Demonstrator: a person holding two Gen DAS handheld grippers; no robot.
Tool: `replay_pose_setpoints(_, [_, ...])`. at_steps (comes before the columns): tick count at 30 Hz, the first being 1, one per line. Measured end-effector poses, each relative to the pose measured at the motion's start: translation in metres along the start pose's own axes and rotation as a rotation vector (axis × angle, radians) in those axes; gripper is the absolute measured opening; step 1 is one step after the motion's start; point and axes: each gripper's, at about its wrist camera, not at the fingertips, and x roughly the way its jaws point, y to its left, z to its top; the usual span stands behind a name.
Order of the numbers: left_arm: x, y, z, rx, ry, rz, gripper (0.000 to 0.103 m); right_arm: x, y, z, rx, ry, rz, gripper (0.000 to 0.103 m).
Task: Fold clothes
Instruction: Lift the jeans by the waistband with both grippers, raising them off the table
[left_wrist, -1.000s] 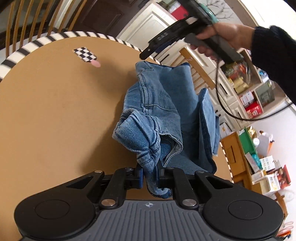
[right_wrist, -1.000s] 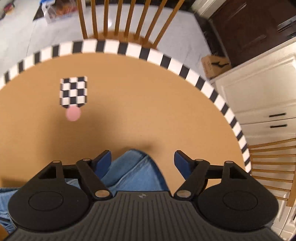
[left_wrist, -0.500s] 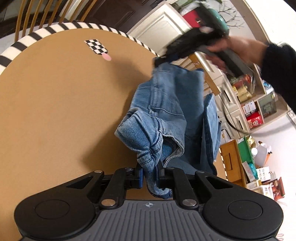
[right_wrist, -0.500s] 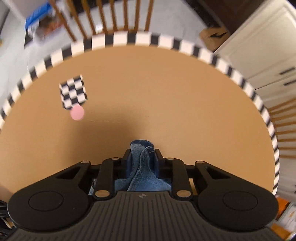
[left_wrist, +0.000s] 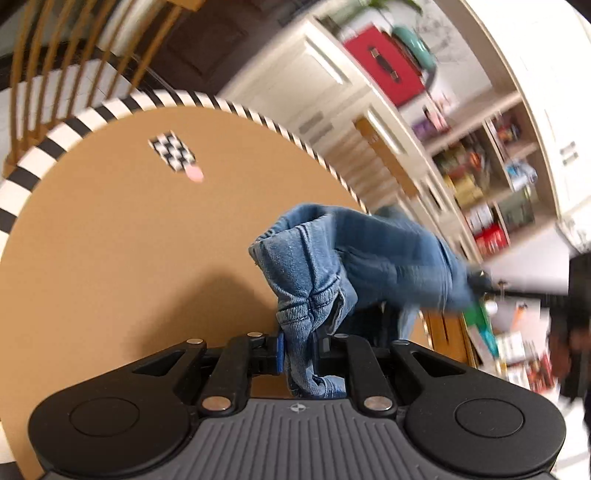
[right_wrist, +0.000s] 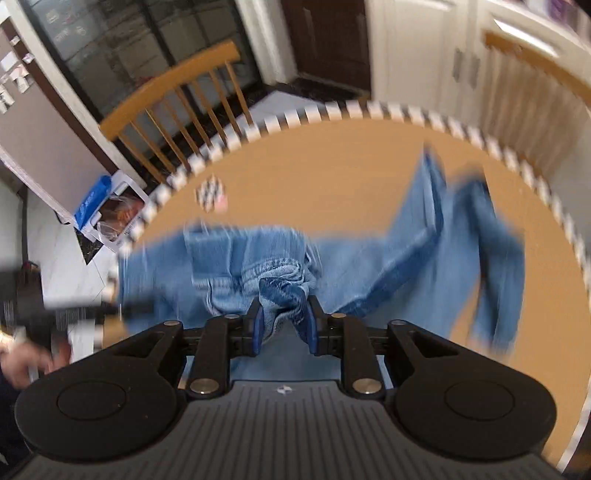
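1. Clamping a bunched fold of the blue jeans, the left gripper is seen at 6 o'clock in the left wrist view, its jaws pressed together on the denim.
2. A second bunch of the jeans is gripped by the right gripper, its blue pads closed on the cloth.
3. The garment is held stretched between the two grippers above the round table; both legs are shown trailing toward 2 o'clock in the right wrist view, blurred.
4. A checkered marker with a pink dot lies on the tabletop at 11 o'clock.
5. A wooden chair is seen beyond the striped table edge.
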Motion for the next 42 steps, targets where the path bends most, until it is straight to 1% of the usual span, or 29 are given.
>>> replay_pose_setpoints(3, [0.015,0.004,-0.011,0.080,0.075,0.052,0.015,0.027,0.001,-0.074,0.039,0.052,-0.019,0.025])
replay_pose_setpoints(4, [0.020,0.004,-0.015,0.115,0.088,0.080,0.015,0.039,0.003,-0.091,0.044,0.071,-0.036,0.026])
replay_pose_setpoints(6, [0.019,0.004,-0.018,0.139,0.094,0.099,0.015,0.049,0.000,-0.108,0.078,0.057,-0.054,0.026])
replay_pose_setpoints(8, [0.016,0.005,-0.018,0.146,0.096,0.107,0.015,0.032,0.001,-0.113,0.068,-0.008,-0.034,0.034])
replay_pose_setpoints(9, [0.016,0.006,-0.017,0.143,0.098,0.110,0.015,0.018,0.001,-0.109,0.035,-0.051,-0.029,0.040])
replay_pose_setpoints(10, [0.017,0.007,-0.016,0.141,0.099,0.114,0.016,0.004,0.000,-0.105,0.001,-0.094,-0.025,0.054])
replay_pose_setpoints(12, [0.023,0.003,-0.014,0.150,0.097,0.119,0.016,-0.018,0.002,-0.090,-0.100,-0.183,-0.036,0.065])
replay_pose_setpoints(14, [0.028,-0.001,-0.014,0.157,0.094,0.123,0.016,-0.027,0.000,-0.070,-0.089,-0.201,0.023,0.065])
replay_pose_setpoints(15, [0.029,-0.002,-0.014,0.155,0.093,0.123,0.016,-0.021,-0.007,-0.060,-0.049,-0.188,0.076,0.068])
replay_pose_setpoints(16, [0.029,-0.002,-0.015,0.152,0.092,0.123,0.016,-0.008,-0.017,-0.047,-0.004,-0.157,0.118,0.069])
replay_pose_setpoints(18, [0.027,-0.003,-0.015,0.143,0.092,0.123,0.016,0.004,-0.028,-0.043,0.054,-0.066,0.179,0.069])
replay_pose_setpoints(19, [0.026,-0.003,-0.015,0.136,0.093,0.122,0.015,0.013,-0.031,-0.047,0.071,-0.015,0.191,0.068])
replay_pose_setpoints(20, [0.025,-0.003,-0.015,0.130,0.093,0.119,0.016,0.017,-0.034,-0.051,0.079,0.010,0.197,0.068])
replay_pose_setpoints(23, [0.023,-0.003,-0.018,0.130,0.091,0.114,0.016,0.026,-0.038,-0.070,0.103,0.001,0.173,0.069])
replay_pose_setpoints(24, [0.023,-0.003,-0.018,0.130,0.091,0.111,0.019,0.030,-0.039,-0.075,0.116,-0.006,0.165,0.069])
replay_pose_setpoints(25, [0.023,-0.003,-0.019,0.130,0.092,0.108,0.020,0.036,-0.041,-0.078,0.150,0.018,0.180,0.069])
replay_pose_setpoints(28, [0.023,-0.003,-0.018,0.124,0.096,0.102,0.023,0.064,-0.032,-0.077,0.204,0.078,0.177,0.071])
replay_pose_setpoints(30, [0.024,-0.004,-0.016,0.123,0.098,0.100,0.027,0.064,-0.027,-0.079,0.189,0.048,0.184,0.073])
replay_pose_setpoints(31, [0.024,-0.004,-0.016,0.122,0.100,0.099,0.028,0.063,-0.026,-0.080,0.201,0.028,0.196,0.074])
replay_pose_setpoints(32, [0.025,-0.003,-0.015,0.122,0.101,0.098,0.029,0.062,-0.028,-0.083,0.218,0.013,0.209,0.074])
replay_pose_setpoints(33, [0.025,-0.003,-0.014,0.122,0.100,0.098,0.029,0.062,-0.030,-0.085,0.234,-0.003,0.221,0.062])
replay_pose_setpoints(34, [0.025,-0.003,-0.013,0.121,0.097,0.098,0.029,0.061,-0.029,-0.086,0.228,-0.019,0.209,0.033])
replay_pose_setpoints(35, [0.024,-0.003,-0.012,0.115,0.090,0.096,0.029,0.073,-0.024,-0.086,0.221,-0.034,0.192,0.027])
replay_pose_setpoints(36, [0.023,-0.003,-0.011,0.105,0.078,0.089,0.027,0.069,-0.024,-0.088,0.229,-0.050,0.191,0.025])
replay_pose_setpoints(37, [0.021,-0.003,-0.010,0.102,0.062,0.081,0.025,0.067,-0.024,-0.090,0.242,-0.067,0.214,0.022])
replay_pose_setpoints(38, [0.019,-0.004,-0.009,0.102,0.047,0.074,0.023,0.064,-0.024,-0.091,0.256,-0.084,0.237,0.022])
replay_pose_setpoints(39, [0.018,-0.005,-0.007,0.108,0.032,0.068,0.019,0.059,-0.022,-0.092,0.260,-0.105,0.248,0.021])
replay_pose_setpoints(40, [0.017,-0.007,-0.006,0.117,0.021,0.063,0.019,0.054,-0.020,-0.092,0.264,-0.126,0.259,0.021])
replay_pose_setpoints(42, [0.016,-0.013,-0.004,0.136,0.005,0.052,0.016,0.043,-0.014,-0.090,0.241,-0.148,0.254,0.021])
